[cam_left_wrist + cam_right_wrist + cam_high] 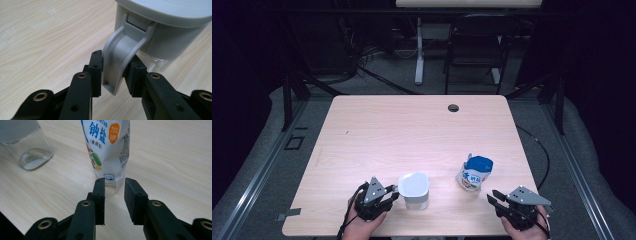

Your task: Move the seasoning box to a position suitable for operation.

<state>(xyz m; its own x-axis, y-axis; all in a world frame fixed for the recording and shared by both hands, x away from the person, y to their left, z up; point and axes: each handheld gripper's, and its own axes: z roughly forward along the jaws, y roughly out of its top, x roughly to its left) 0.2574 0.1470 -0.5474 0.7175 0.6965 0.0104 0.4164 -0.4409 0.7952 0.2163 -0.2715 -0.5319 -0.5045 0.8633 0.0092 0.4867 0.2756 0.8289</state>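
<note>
A clear container (414,191) with a grey lid stands near the table's front edge, a little white powder in its bottom (32,161). Its grey curved handle (120,55) lies between the pads of my left gripper (116,58), which press on it from both sides; from above, my left gripper (394,193) sits just left of the container. A white and blue salt bag (474,172) stands upright to the right. My right gripper (115,182) is open just short of the salt bag's lower corner (110,157), with nothing between its jaws; it sits at the front right (493,197).
The light wooden table (412,125) has a round cable hole (453,107) near its far edge. Behind the table stand a dark chair (474,45) and a white desk leg (419,50). Dark floor surrounds the table.
</note>
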